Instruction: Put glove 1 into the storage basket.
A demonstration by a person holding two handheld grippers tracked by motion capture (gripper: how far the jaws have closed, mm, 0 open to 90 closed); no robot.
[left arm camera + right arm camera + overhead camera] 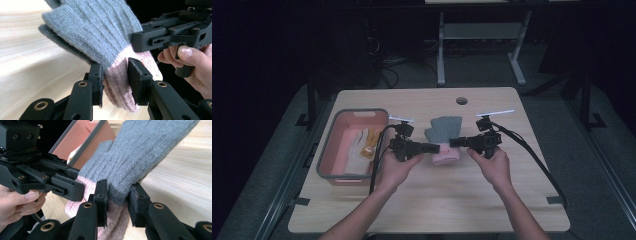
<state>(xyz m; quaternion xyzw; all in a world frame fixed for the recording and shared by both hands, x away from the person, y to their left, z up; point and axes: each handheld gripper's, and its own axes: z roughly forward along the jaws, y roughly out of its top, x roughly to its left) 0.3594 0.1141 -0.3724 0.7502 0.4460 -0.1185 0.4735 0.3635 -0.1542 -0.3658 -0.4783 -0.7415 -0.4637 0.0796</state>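
A grey knitted glove (443, 128) with a pink cuff (446, 157) lies mid-table, fingers pointing away from the person. My left gripper (437, 148) comes in from the left and my right gripper (453, 143) from the right, meeting at the cuff. In the left gripper view the jaws of my left gripper (115, 80) pinch the pink cuff (120, 82) and the grey glove (95, 30) rises beyond. In the right gripper view my right gripper (118, 197) pinches the glove (140, 152) where grey meets pink.
A pink tub with a grey rim (328, 150) stands at the table's left, holding pale and yellow gloves (366, 142). A round cable hole (461, 100) sits near the far edge. Cables trail from both grippers across the wooden table (437, 200).
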